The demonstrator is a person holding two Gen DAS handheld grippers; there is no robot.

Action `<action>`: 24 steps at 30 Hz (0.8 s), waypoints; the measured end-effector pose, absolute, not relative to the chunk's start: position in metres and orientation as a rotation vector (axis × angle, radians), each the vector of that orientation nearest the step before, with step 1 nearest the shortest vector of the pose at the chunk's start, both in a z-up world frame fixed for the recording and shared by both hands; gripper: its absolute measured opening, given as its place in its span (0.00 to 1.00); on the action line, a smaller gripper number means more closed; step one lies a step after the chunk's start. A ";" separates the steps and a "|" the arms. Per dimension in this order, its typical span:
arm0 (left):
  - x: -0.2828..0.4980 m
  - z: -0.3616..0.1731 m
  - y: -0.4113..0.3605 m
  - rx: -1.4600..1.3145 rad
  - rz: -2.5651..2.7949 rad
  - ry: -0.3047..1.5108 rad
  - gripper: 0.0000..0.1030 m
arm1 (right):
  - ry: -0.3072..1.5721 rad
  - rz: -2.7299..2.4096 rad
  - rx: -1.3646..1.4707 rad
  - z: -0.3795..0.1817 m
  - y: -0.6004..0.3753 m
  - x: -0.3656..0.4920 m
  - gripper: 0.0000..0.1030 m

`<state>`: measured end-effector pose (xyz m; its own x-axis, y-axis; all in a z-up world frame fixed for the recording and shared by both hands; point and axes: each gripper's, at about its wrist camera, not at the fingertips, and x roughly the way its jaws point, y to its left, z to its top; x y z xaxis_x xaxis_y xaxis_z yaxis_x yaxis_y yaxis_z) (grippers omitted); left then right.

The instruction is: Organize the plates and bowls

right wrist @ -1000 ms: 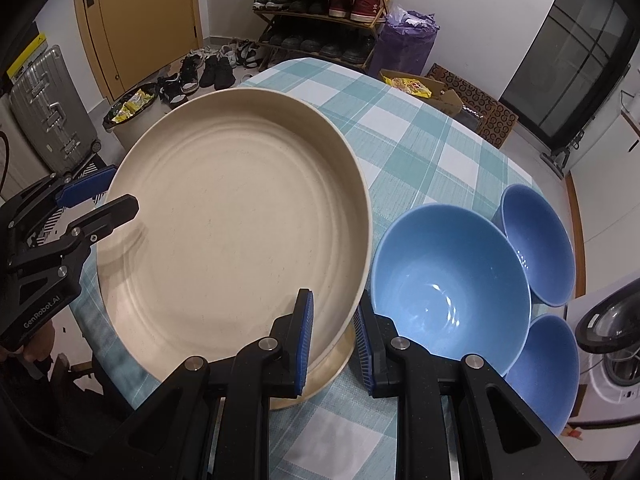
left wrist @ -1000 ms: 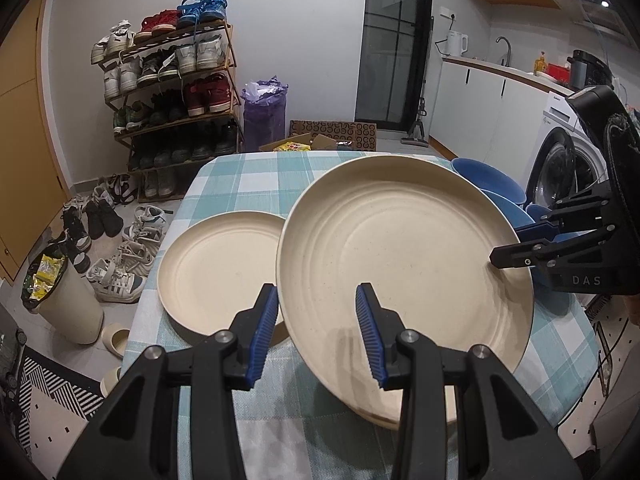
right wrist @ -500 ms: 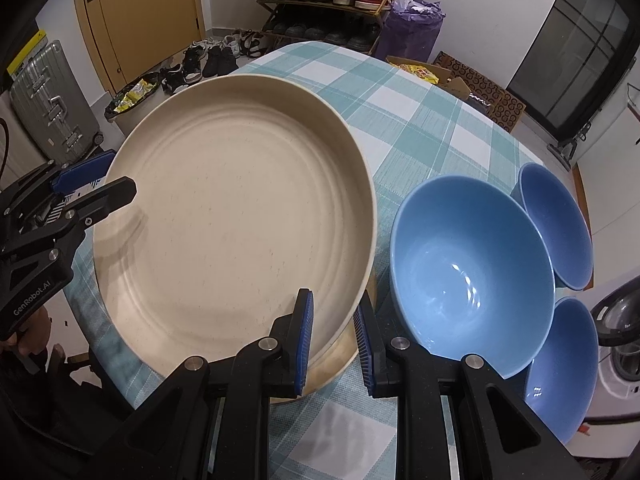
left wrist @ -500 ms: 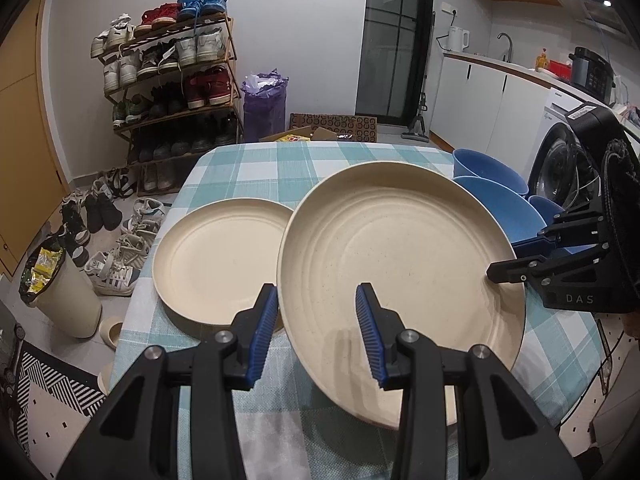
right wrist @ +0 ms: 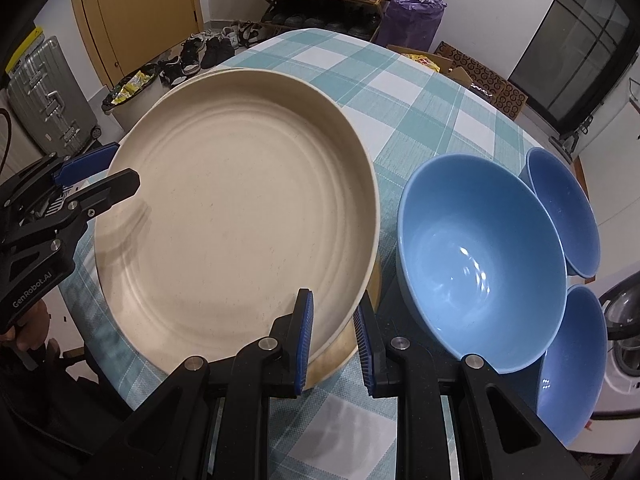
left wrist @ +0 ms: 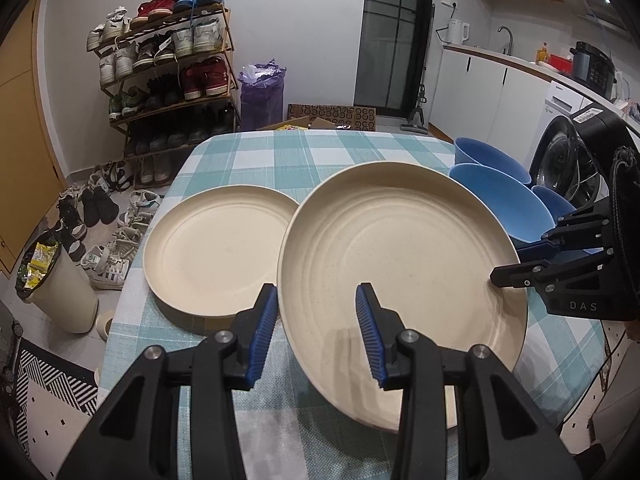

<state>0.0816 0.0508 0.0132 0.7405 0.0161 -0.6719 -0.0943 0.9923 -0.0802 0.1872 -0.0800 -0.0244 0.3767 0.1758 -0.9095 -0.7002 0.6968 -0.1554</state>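
The plate [right wrist: 236,216] fills the frame's centre, tilted above another plate [right wrist: 344,354] that peeks out under its lower right rim. Your right gripper [right wrist: 334,338] is clamped on that rim; your left gripper [left wrist: 316,334] straddles the opposite edge, jaws apart. A third plate [left wrist: 212,248] lies left; three bowls [right wrist: 480,256] sit unstacked at right, close to the plate's edge. Most sorting remains.
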 end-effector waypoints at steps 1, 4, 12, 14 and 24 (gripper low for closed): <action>0.082 0.012 0.051 -0.112 0.060 0.737 0.38 | 1.046 0.601 -0.588 -0.026 -0.080 0.188 0.20; 0.082 0.009 0.051 -0.115 0.058 0.745 0.38 | 1.052 0.600 -0.587 -0.030 -0.080 0.187 0.20; 0.086 0.003 0.051 -0.117 0.060 0.760 0.38 | 1.061 0.595 -0.585 -0.041 -0.081 0.184 0.20; 0.087 0.001 0.051 -0.118 0.059 0.763 0.38 | 1.058 0.593 -0.588 -0.042 -0.081 0.183 0.20; 0.096 -0.009 0.045 -0.105 0.052 0.786 0.38 | 1.065 0.572 -0.592 -0.051 -0.088 0.178 0.20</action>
<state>0.0956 0.0448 -0.0092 0.7054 0.0079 -0.7087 -0.0861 0.9935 -0.0746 0.1779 -0.0884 -0.0506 0.3735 0.1436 -0.9164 -0.6848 0.7091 -0.1680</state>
